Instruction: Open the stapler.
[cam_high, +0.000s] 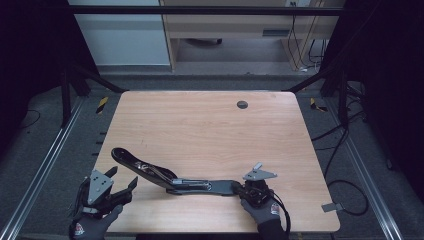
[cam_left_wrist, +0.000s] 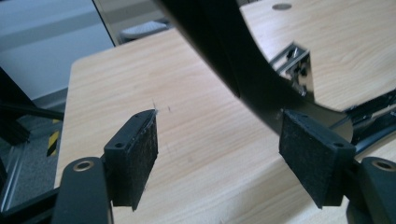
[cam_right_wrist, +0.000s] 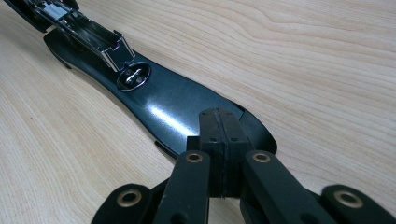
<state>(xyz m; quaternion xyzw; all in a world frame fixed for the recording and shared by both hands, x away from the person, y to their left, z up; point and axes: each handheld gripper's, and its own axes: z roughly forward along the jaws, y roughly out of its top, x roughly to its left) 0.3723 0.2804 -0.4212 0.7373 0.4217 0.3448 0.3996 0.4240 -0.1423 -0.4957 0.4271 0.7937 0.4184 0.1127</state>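
a long black stapler (cam_high: 170, 179) lies opened out flat across the near half of the wooden table (cam_high: 210, 125), its glossy base toward the person's right and its curved top arm reaching left, with the metal staple channel (cam_right_wrist: 88, 35) exposed along the middle. the right gripper (cam_high: 239, 189) has its jaws pressed together at the rounded end of the base (cam_right_wrist: 187, 114), and the pads seem to press down on that tip rather than pinch it, though the angle leaves this unsure. the left gripper (cam_left_wrist: 219, 154) stands wide open with nothing between its pads (cam_left_wrist: 135, 149), just beside the raised arm (cam_left_wrist: 233, 56). the stapler looks rigid and fairly heavy, its plastic shell slick, and hinged, so it may swing. the narrow arm, near its free end, looks the best place to grip.
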